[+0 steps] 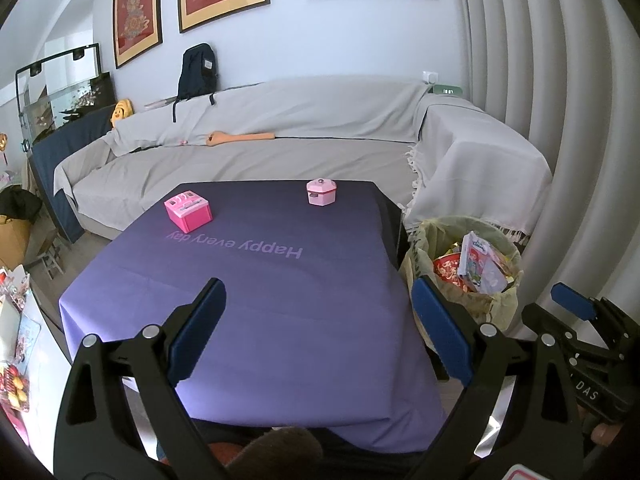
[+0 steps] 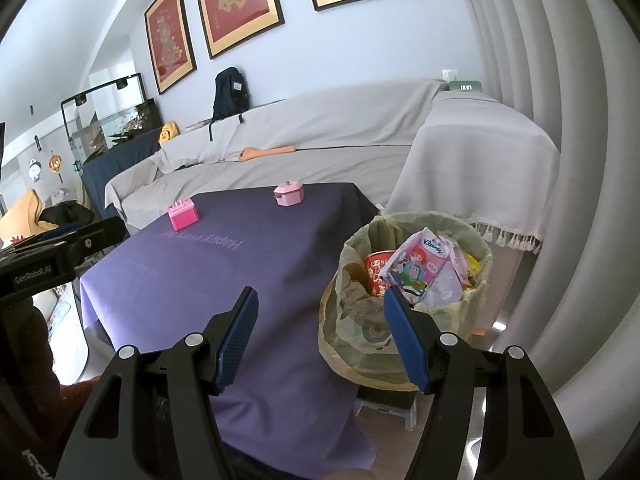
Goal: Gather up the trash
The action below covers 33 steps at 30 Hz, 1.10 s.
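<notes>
The green-lined round trash bin is brimming with wrappers; beside it, both the left gripper and right gripper are hanging wide and empty, so collecting is probably finishing.

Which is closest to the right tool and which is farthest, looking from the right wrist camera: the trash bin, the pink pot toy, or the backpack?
From the right tool:
1. Trash bin, just beside the table on the right, close to the tool.
2. Pink pot toy, at the table's far edge.
3. Backpack, up on the sofa back by the wall.
</notes>
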Available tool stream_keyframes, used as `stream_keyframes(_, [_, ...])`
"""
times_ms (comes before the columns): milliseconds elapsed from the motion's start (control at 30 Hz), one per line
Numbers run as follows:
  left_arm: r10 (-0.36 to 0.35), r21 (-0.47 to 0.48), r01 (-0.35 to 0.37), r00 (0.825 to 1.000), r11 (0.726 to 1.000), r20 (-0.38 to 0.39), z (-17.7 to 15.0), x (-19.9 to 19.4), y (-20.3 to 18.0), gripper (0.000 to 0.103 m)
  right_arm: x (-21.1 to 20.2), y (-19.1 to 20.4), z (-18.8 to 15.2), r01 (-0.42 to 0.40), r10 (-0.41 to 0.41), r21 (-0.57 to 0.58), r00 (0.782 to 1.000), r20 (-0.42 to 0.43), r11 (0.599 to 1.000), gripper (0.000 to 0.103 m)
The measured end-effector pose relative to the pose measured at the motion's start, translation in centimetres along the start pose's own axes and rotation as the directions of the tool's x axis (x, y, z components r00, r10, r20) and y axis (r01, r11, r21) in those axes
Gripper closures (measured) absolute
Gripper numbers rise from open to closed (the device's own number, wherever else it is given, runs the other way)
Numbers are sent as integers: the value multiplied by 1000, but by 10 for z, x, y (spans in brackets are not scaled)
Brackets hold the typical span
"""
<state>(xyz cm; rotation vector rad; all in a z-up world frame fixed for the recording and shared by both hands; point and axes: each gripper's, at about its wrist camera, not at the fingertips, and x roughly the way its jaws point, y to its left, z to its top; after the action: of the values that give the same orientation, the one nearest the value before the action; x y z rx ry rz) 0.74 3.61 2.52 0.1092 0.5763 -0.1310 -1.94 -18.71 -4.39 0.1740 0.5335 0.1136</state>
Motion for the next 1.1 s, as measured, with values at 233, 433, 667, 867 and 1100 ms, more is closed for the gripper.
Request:
stream_keyframes(233, [0,0,0,1000,1000,3,-1,0,1,14,0,0,0,0,0,0,1000,1,1000,41])
stream_keyframes(433, [-2,0,2,1000,1000,-1,-1,0,1,14,1,-1,0,-1,1,1,1000,-1,1000,41])
stream_keyframes(667, [-2,0,2,1000,1000,-2,-2,-1,1,14,1,-1,-1,-2,2,1,1000,-3,1000,41])
stream_keyframes(867, [-2,1,2,1000,1000,0,-2,-1,1,14,1,-1,0,-3,3,1,1000,-1,1000,41])
stream_keyframes(1100, [-2,2,2,1000,1000,-1,-2,-1,1,14,1,-1,0,-3,3,2,1000,-2,1000,41])
